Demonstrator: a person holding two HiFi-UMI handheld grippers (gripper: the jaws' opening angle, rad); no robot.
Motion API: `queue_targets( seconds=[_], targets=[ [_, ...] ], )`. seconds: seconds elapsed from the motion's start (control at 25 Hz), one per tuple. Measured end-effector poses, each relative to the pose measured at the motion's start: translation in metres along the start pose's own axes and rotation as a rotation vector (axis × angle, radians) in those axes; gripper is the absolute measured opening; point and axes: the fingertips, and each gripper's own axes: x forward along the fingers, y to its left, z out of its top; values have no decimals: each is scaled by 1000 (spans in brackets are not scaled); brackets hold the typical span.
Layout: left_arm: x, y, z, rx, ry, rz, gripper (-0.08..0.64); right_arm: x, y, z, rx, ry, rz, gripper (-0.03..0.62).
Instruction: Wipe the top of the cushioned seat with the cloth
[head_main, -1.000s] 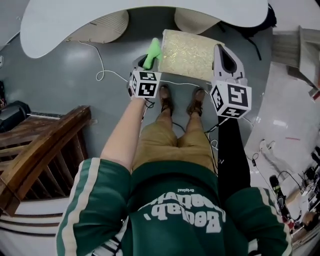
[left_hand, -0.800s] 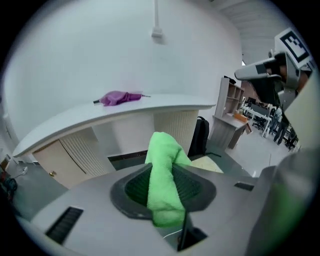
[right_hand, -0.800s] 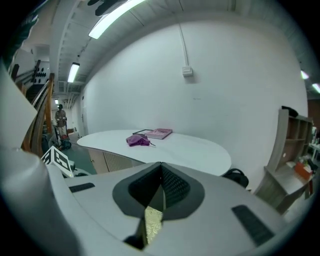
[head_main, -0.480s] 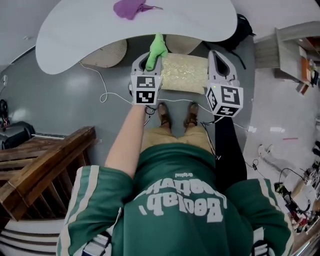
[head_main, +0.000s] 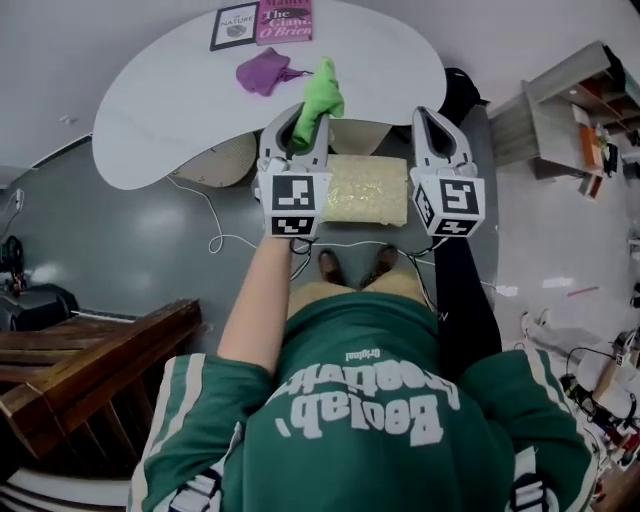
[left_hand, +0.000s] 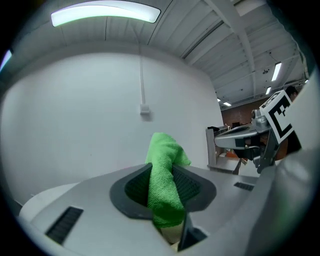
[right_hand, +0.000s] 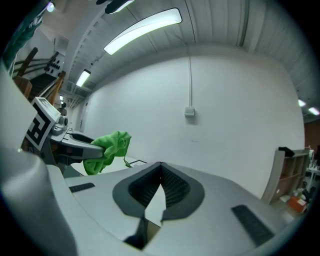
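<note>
Above the cushioned seat's (head_main: 367, 189) left edge, the left claw (head_main: 297, 120) clamps a green cloth (head_main: 322, 92), not touching the seat; the right claw (head_main: 426, 113) is closed and empty. Pinched by one fold, the cloth could slip when dragged.

Ahead of you, the white desk (head_main: 180, 110) carries a purple cloth (head_main: 262, 72) and, at its far edge, two books (head_main: 236, 26) side by side. On the grey floor (head_main: 140, 250) stand the seat (head_main: 365, 188), partly under the desk, and a white cable (head_main: 215, 235).
</note>
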Motion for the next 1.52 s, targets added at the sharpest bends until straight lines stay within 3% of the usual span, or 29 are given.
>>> queue_targets(
  seconds=[0.2, 0.4, 0.8, 1.52],
  targets=[
    [-13, 13, 50, 48, -89, 30, 124, -6, 7, 42, -19, -74, 24, 6],
    [-22, 17, 68, 48, -130, 43, 124, -12, 13, 57, -34, -102, 34, 8],
    [-34, 11, 77, 55, -145, 49, 126, -26, 25, 54, -93, -83, 83, 6],
    [-57, -6, 76, 30, -165, 31, 126, -45, 43, 59, -86, -113, 81, 6]
  ],
)
